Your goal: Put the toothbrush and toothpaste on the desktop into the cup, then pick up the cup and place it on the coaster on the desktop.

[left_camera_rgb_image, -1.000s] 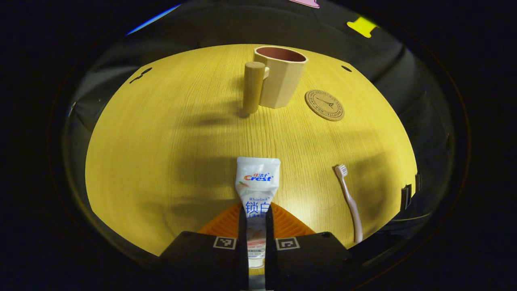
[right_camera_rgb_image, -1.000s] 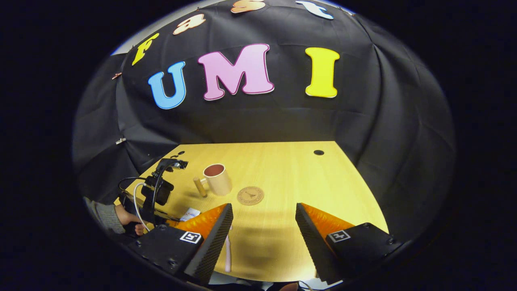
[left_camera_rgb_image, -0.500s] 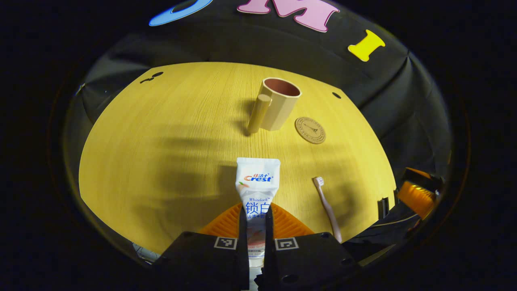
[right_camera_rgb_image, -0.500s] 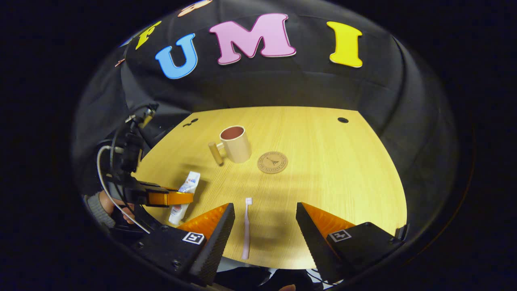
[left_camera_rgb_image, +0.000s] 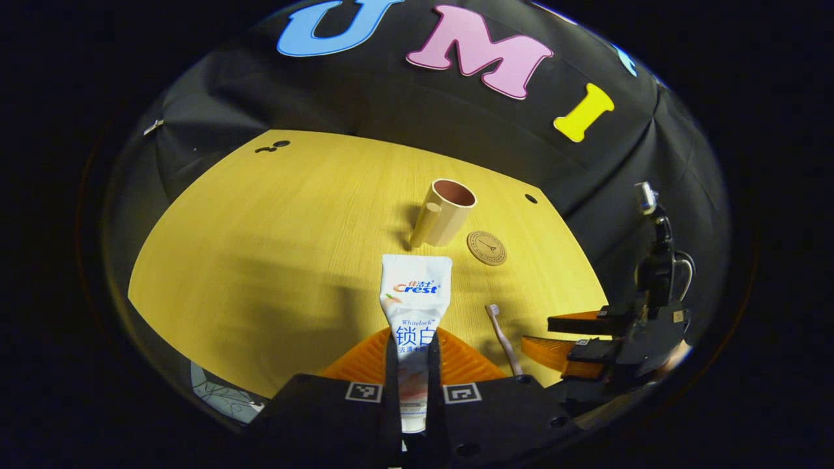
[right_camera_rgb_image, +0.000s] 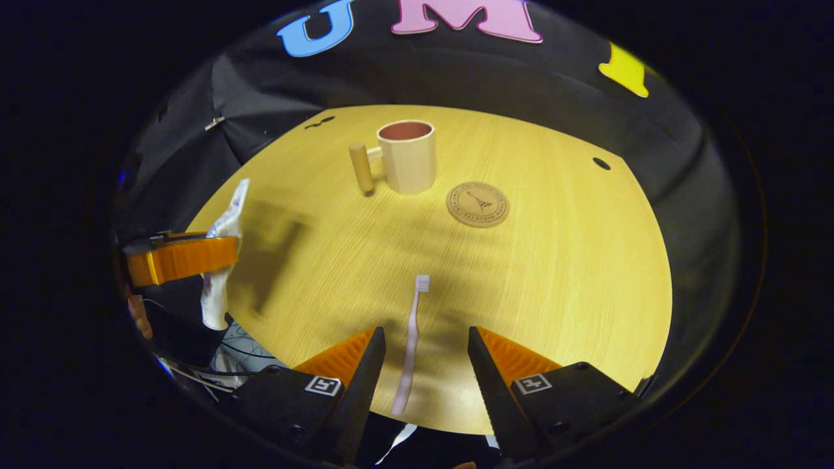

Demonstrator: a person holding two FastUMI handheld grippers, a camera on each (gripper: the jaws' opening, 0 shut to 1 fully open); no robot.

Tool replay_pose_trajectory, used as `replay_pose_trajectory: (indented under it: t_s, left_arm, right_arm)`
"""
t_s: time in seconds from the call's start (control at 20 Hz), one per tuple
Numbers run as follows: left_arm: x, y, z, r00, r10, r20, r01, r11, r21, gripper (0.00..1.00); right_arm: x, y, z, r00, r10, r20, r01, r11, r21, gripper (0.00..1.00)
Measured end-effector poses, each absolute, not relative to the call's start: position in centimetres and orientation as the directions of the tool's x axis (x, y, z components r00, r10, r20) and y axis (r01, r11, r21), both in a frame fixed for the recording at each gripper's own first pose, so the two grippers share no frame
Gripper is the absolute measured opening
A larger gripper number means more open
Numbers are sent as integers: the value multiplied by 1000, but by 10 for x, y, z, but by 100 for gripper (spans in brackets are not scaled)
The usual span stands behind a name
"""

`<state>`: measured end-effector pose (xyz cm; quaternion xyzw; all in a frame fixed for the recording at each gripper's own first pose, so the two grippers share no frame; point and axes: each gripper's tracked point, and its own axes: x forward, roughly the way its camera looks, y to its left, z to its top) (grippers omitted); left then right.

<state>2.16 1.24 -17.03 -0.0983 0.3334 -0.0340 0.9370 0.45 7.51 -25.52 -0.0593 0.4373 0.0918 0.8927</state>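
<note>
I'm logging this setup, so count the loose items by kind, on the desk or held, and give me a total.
Toothpaste tube: 1, held in the left hand-held gripper
Toothbrush: 1, lying on the desk
Cup: 1, standing on the desk
Coaster: 1, flat on the desk
Total: 4

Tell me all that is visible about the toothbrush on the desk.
The toothbrush is slim, with a pale pink handle that looks like plastic and a small head of white bristles. It lies flat on the yellow wooden desktop, near the front edge, head pointing toward the cup. The right tongs are open on either side of the handle and do not touch it. Nothing else touches it.
</note>
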Motion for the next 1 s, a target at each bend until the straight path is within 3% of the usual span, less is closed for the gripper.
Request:
replay_pose_trajectory:
  t_s: [0.25, 0.3, 0.35, 0.5, 0.6, 0.65, 0.7, 0.8, 0.95, 1.0]
  left_arm:
    - [8, 24, -168, 783, -100, -614, -45, 975, -216, 20]
    - [5, 26, -169, 785, -93, -612, -52, 975, -214, 20]
    - [2, 29, -168, 784, -87, -614, -58, 975, -213, 20]
    - [-5, 34, -173, 779, -74, -623, -76, 975, -211, 20]
    - [-9, 39, -173, 781, -63, -622, -88, 974, -209, 20]
    - [-10, 41, -173, 783, -57, -619, -95, 973, -210, 20]
    - [-13, 42, -174, 785, -53, -618, -100, 972, -211, 19]
    - [-18, 45, -174, 786, -44, -617, -115, 970, -215, 20]
    - [-17, 44, -176, 790, -40, -612, -131, 964, -233, 19]
    - [-18, 44, -176, 793, -40, -607, -136, 961, -241, 19]
  right_arm:
    - [6, 82, -283, 535, 71, -842, -265, 960, -87, 75]
    - [8, 83, -289, 521, 62, -851, -272, 957, -97, 64]
    - [9, 82, -292, 507, 47, -860, -275, 955, -110, 70]
    - [11, 85, -298, 478, 23, -878, -276, 953, -126, 53]
    - [6, 88, -299, 440, 21, -898, -272, 956, -111, 58]
    - [7, 90, -304, 426, 26, -904, -252, 963, -91, 52]
    - [5, 92, -306, 400, 32, -916, -225, 972, -64, 36]
    - [7, 91, -304, 390, 32, -920, -226, 972, -62, 34]
    - [7, 93, -304, 397, 45, -917, -255, 965, -63, 11]
    - [6, 94, -304, 402, 55, -914, -269, 961, -61, 9]
